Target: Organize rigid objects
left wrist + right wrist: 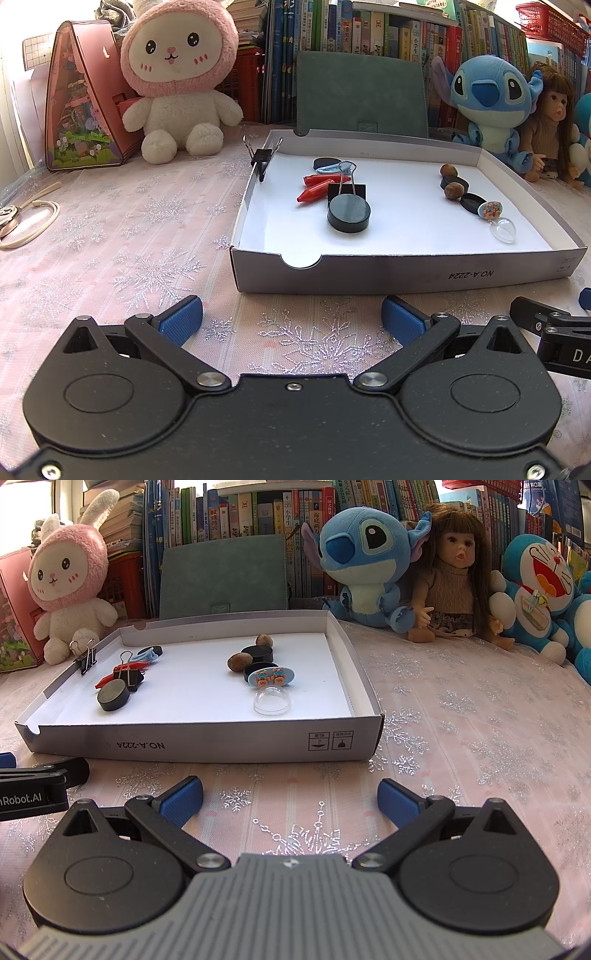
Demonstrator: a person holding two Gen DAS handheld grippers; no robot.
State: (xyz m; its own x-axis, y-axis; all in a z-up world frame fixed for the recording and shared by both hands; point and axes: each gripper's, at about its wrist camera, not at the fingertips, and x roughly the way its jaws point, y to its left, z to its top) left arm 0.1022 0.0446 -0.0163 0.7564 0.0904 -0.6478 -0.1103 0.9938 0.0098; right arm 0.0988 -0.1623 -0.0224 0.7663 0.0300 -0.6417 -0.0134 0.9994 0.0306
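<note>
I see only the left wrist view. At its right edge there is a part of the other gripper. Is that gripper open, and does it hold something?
Observer: The right gripper is open and empty, over the tablecloth in front of the box.
Operator: In the box, near the clear piece, there is a small colourful thing. What is it?
Observer: It is an oval blue clip with two little bear figures on its top.
Operator: And the clear piece itself?
Observer: It is a clear dome, lying flat side down, just in front of the clip.
</note>
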